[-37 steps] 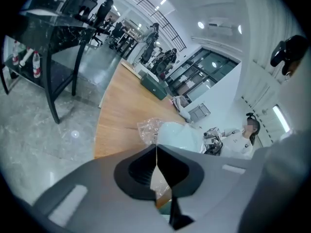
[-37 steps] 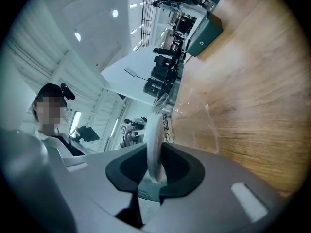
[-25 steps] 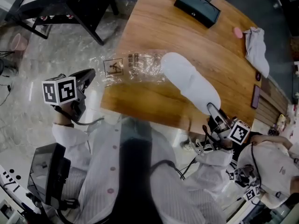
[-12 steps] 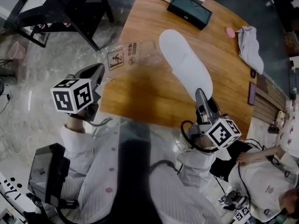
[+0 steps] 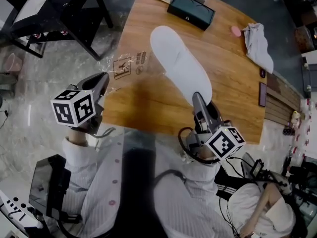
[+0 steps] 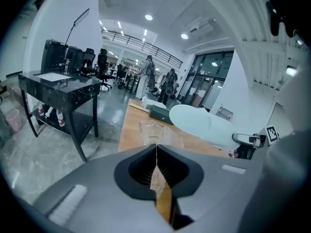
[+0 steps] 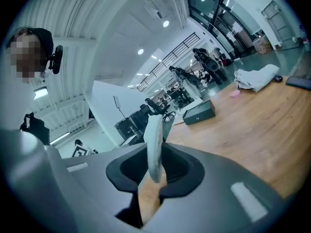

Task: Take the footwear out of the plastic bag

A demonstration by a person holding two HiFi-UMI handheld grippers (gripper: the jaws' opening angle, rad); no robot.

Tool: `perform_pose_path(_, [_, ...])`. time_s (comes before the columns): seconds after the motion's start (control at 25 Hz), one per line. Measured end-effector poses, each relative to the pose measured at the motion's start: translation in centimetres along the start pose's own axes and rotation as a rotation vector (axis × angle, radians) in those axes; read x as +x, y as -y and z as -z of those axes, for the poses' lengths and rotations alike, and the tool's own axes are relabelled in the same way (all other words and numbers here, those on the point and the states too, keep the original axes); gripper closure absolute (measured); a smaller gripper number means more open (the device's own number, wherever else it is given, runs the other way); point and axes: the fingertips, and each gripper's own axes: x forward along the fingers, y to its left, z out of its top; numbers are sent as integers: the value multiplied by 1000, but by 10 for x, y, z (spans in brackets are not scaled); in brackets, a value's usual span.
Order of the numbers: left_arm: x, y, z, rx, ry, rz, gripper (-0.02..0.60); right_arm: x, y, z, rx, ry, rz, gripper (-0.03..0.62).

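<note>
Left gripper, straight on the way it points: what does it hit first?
The left gripper is shut on the bag, which lies straight ahead. Beyond it, probably the toe of the slipper, though height is unclear.

White slipper (image 5: 181,68), clear black-printed bag (image 5: 130,66), brown wooden table (image 5: 233,83).

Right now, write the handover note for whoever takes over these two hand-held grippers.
Left hand-held gripper: shut on an edge of the clear plastic bag, which stretches toward the table's left edge.
Right hand-held gripper: shut on the near end of the white slipper, raised above the wooden table.
Done: the slipper looks drawn out; the bag looks empty beside it.
Left: confirm the far end is clear, then set both down.
</note>
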Motion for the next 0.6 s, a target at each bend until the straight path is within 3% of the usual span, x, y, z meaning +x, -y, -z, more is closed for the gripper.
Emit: perform_pose_path(0.6, [10,12,-3,13,-3,35,576,-2,2,-9,-48,13,23,514])
